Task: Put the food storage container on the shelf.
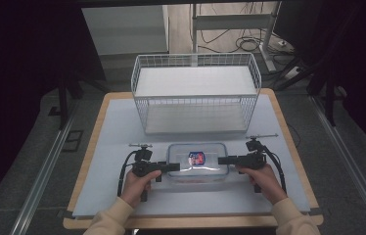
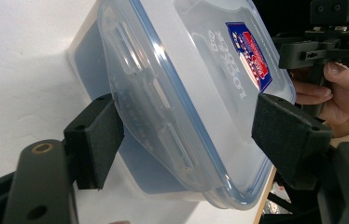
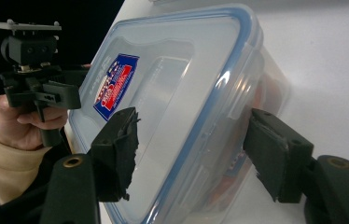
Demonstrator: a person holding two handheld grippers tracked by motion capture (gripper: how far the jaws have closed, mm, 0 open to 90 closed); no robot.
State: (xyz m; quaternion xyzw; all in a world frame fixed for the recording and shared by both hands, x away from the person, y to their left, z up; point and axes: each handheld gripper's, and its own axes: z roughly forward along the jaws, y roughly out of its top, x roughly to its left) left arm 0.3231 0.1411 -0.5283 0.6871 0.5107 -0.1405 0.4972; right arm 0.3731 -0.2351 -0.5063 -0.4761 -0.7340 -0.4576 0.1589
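The left gripper (image 2: 189, 135) filled the bottom of the left gripper view, its jaws standing apart on either side of one end of a clear plastic box (image 2: 186, 93); the lower-left pad touched the box wall, while the right pad lay over the lid, and whether it pressed I could not tell. In the right gripper view the right gripper (image 3: 191, 154) stood the same way at the other end of the box (image 3: 177, 107), its jaws apart with the blue-rimmed lid edge between them; no firm clamp showed. A red and blue label (image 3: 114, 86) sat on the lid at upper left.

In the high view the box (image 1: 198, 164) rested on the tabletop (image 1: 117, 127) at lower centre, the left gripper (image 1: 173, 167) and right gripper (image 1: 222, 160) at its two short ends. A white wire basket (image 1: 195, 93) stood behind it, at upper centre.
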